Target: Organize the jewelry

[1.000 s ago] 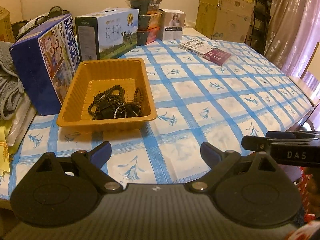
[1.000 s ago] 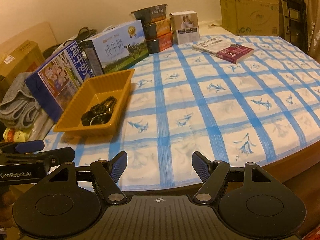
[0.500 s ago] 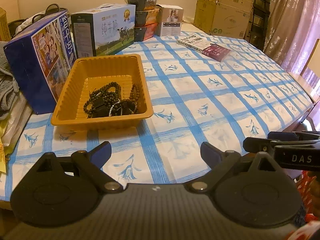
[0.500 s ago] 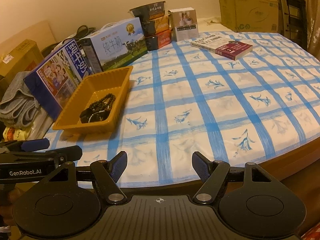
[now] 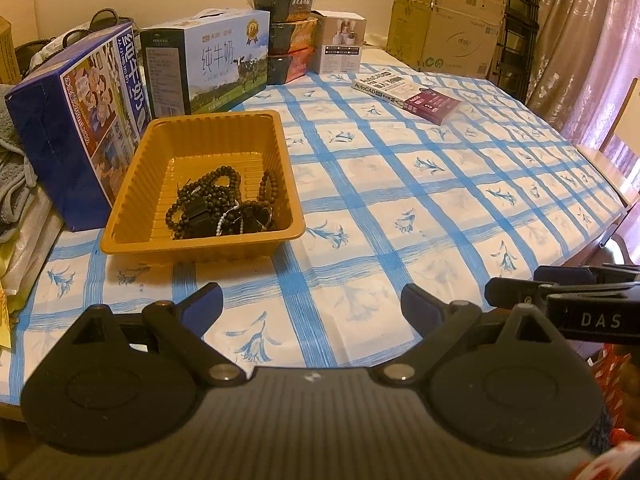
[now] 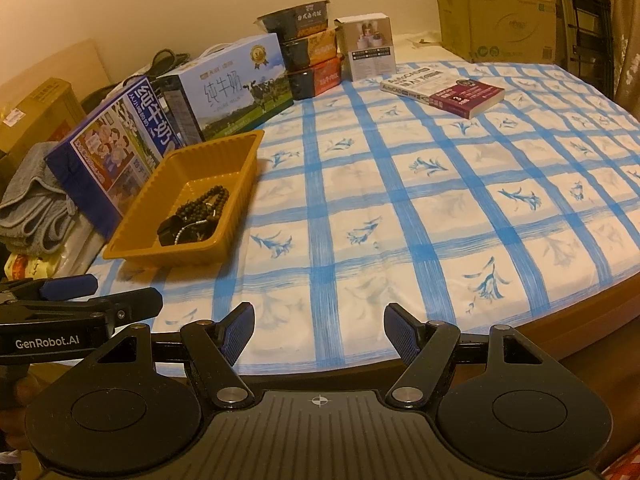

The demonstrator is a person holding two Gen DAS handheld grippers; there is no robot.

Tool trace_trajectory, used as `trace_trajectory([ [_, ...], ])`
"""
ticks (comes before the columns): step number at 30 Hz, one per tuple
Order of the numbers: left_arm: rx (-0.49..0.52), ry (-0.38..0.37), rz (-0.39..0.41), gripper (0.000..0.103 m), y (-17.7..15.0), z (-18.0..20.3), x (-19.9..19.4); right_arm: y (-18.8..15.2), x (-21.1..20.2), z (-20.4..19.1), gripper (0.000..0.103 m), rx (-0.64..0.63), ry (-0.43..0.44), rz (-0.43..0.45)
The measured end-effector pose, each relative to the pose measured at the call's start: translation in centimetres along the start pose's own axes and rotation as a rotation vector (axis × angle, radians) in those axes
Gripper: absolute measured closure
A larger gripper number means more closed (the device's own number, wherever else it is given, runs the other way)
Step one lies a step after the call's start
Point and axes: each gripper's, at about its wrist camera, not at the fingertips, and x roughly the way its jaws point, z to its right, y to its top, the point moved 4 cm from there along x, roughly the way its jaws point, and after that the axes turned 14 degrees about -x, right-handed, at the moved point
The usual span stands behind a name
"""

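Observation:
An orange plastic tray (image 5: pixel 140 184) (image 6: pixel 240 168) sits on the blue-checked tablecloth at the left. In it lies a heap of dark bead bracelets and other jewelry (image 5: pixel 220 204) (image 6: pixel 196 216). My left gripper (image 5: pixel 310 304) is open and empty, over the table's near edge, short of the tray. It shows side-on in the right wrist view (image 6: pixel 120 296). My right gripper (image 6: pixel 318 334) is open and empty at the near edge, to the right of the tray. It shows in the left wrist view (image 5: pixel 560 284).
Two milk cartons (image 5: pixel 80 120) (image 5: pixel 208 64) stand behind and left of the tray. Stacked food bowls (image 5: pixel 288 36) and a white box (image 5: pixel 342 44) stand at the back. A book (image 5: pixel 408 92) lies far right of them. Grey cloth (image 6: pixel 32 200) lies left. Cardboard boxes (image 5: pixel 448 24) stand behind.
Both grippers have risen and tilted slightly, so the tray and table sit a little lower in view. Both stay open and empty.

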Motion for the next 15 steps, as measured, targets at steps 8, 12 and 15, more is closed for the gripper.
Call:
trace_trajectory([
  [8,0.001,0.000,0.002,0.008,0.09,0.02,-0.02,0.02,0.00,-0.02,0.031,0.000,-0.001,0.001],
  [12,0.000,0.000,0.003,0.008,0.20,0.04,-0.04,0.05,0.02,0.08,0.031,0.000,-0.002,0.003],
  [15,0.001,0.000,0.005,0.008,0.42,0.07,-0.10,0.10,0.02,0.10,0.031,-0.001,-0.002,0.004],
])
